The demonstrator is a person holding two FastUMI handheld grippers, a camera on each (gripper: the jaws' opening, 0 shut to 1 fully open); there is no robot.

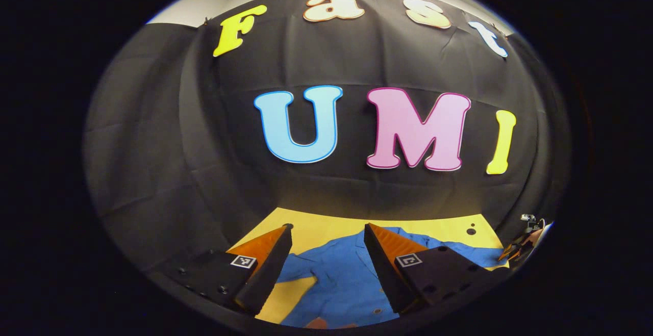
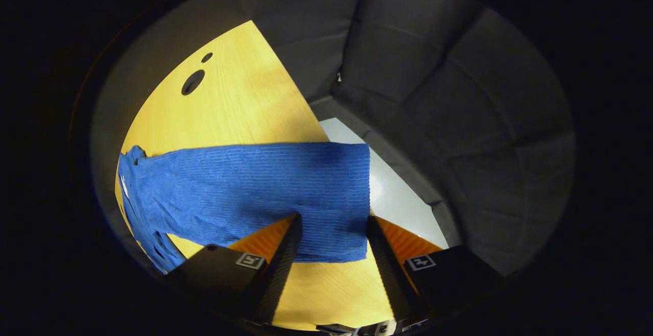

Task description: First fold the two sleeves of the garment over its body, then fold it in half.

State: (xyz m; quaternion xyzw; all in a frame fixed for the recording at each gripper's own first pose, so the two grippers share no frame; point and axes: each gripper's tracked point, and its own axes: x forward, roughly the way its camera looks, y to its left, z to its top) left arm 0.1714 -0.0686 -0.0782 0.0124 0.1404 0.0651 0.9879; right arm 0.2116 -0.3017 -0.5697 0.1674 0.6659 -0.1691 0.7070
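Left gripper [image 1: 326, 234] is held above the near part of the yellow wooden tabletop [image 1: 326, 224], its two fingers spread well apart with nothing between them, pointing toward the black cloth wall [image 1: 153, 147] at the far side. Below and beyond those fingers the blue ribbed long-sleeved garment [image 1: 336, 280] lies spread on the tabletop, apparently flat, with small round buttons visible near its lower edge. At the far right of the left gripper view the other gripper shows small, low beside the table edge. Right gripper [image 2: 334, 221] also has its fingers apart; in the right gripper view one blue sleeve [image 2: 255, 188] stretches across the tabletop from the garment body at left, and its cuff end lies in the gap between the fingers. Whether the fingers touch the cloth cannot be told. Two dark round holes [image 2: 193, 82] sit in the tabletop's far part.
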